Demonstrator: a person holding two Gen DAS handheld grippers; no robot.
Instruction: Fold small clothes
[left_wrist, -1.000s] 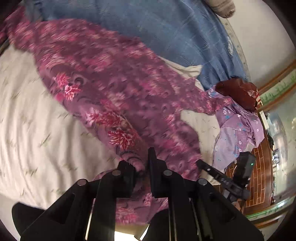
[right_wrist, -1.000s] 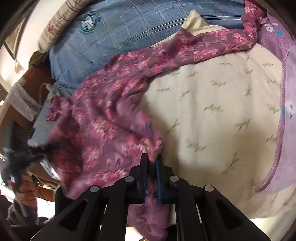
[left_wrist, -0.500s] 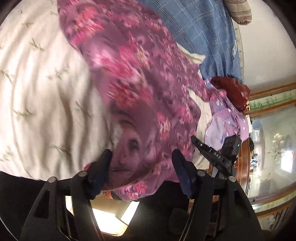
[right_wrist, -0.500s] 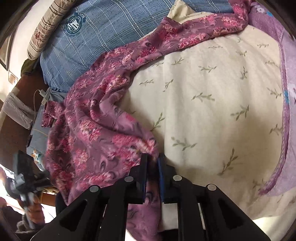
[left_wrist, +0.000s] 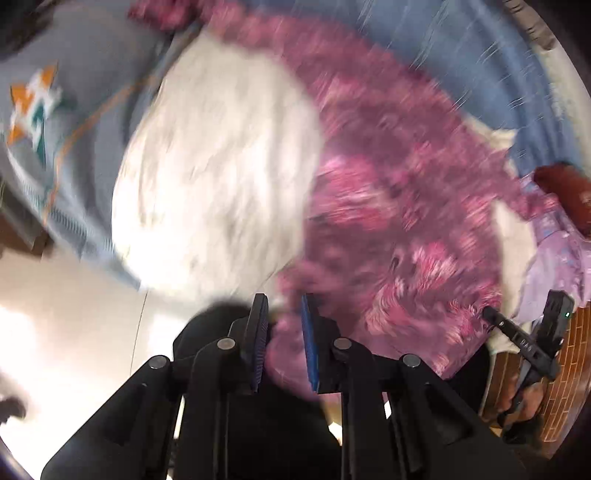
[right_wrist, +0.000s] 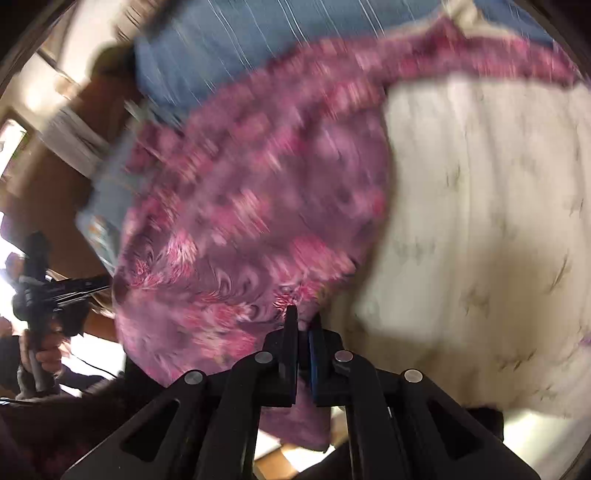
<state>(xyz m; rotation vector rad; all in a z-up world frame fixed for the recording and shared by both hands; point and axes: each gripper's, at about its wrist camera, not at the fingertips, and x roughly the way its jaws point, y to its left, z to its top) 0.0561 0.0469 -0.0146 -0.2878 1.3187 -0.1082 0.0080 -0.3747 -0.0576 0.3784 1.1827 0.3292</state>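
You are holding the purple floral garment (left_wrist: 388, 192) at two points along its near edge, and it is lying spread over the cream bedsheet (left_wrist: 221, 166), running from the near edge of the bed up toward the blue checked blanket (left_wrist: 461, 62) at the far side. Your left gripper (left_wrist: 284, 321) is closing at this moment, and a bunched fold of the garment is sitting between its blue-lined fingers (left_wrist: 308, 343); the cloth is filling the gap, though the blur is making it hard to say how firmly the pads are pressing. Your right gripper (right_wrist: 303, 328) is clamped nearly shut, pinching a thin edge of the same garment (right_wrist: 251, 221), with cloth hanging below the tips. In the right wrist view the garment is covering the left part of the bedsheet (right_wrist: 480, 206), and the sheet's right part is lying bare. In the left wrist view a lilac cloth (left_wrist: 554, 251) is lying at the right edge of the bed, just beside the garment, with a dark red bundle (left_wrist: 565, 192) beyond it. A pale blue cloth with an orange and teal mark (left_wrist: 44, 110) is lying to the left of the sheet. Both views are heavily blurred, so the finer folds are not showing.
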